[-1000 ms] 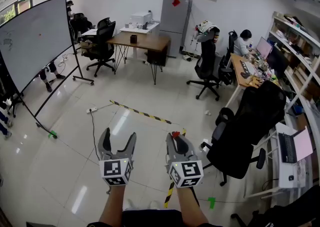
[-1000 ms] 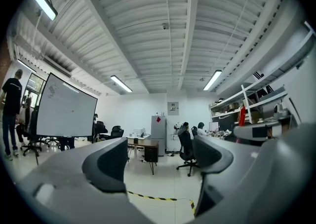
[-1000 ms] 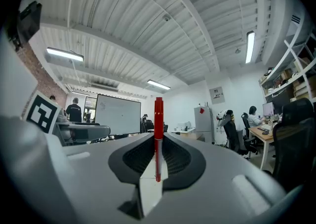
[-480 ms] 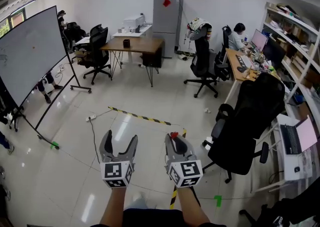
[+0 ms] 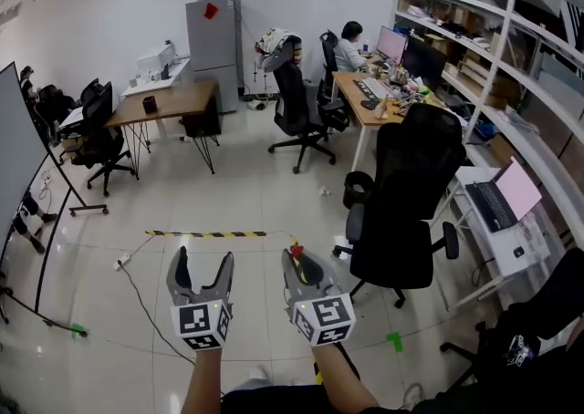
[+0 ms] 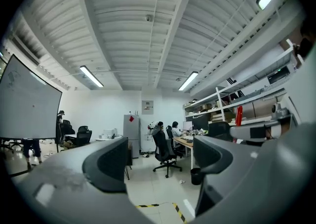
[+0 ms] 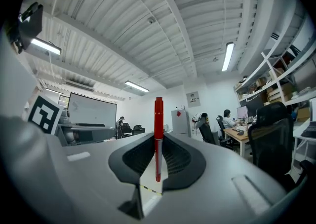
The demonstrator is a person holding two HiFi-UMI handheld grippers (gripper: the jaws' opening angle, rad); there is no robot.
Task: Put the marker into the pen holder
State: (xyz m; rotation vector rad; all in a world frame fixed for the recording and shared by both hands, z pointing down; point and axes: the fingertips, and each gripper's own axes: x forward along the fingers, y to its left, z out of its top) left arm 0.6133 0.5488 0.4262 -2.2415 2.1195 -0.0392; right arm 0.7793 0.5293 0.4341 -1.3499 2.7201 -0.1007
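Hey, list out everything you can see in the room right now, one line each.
Marker: one, red, upright between the right gripper's jaws.
Office chairs: several, black, around the desks.
Wooden desk: one, brown, back left.
Fridge: one, grey, against the back wall.
Whiteboard: one, white, far left.
Laptop: one, open, on the right-hand table.
Floor tape: at least one strip, yellow and black, ahead of the grippers.
Seated person: one, at the right-hand desk.
Left hand-held gripper: one, grey, open and empty.
Right hand-held gripper: one, grey, shut on the marker.
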